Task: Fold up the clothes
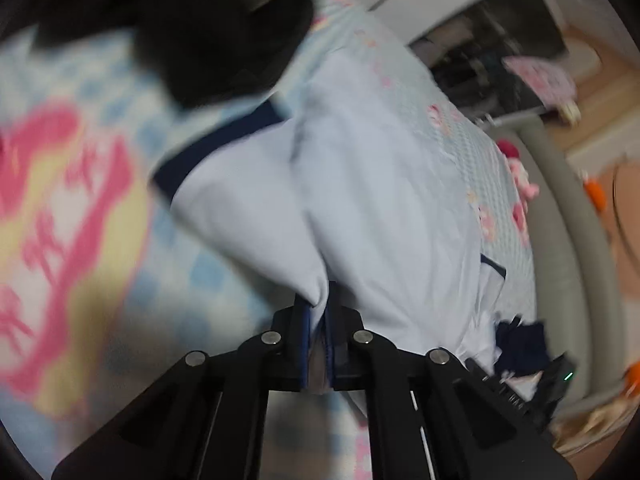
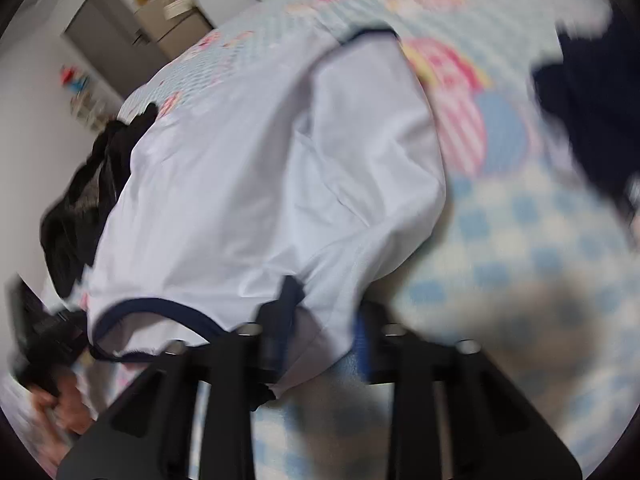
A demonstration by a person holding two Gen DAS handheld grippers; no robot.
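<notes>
A dark garment (image 1: 208,28) lies at the far left of the checked, cartoon-printed bedsheet (image 1: 192,264). The pale white shirt with navy trim (image 1: 360,184) lies across the sheet's middle. The left gripper (image 1: 317,340) pinches a fold of it between narrow fingers. The right gripper (image 2: 316,344) clamps its navy-edged hem.

The left gripper (image 1: 318,316) has its fingers (image 1: 303,320) pinched nearly together on a fold of pale cloth. The right gripper (image 2: 316,336) has its fingers (image 2: 362,334) set wider, cloth draped between them.
</notes>
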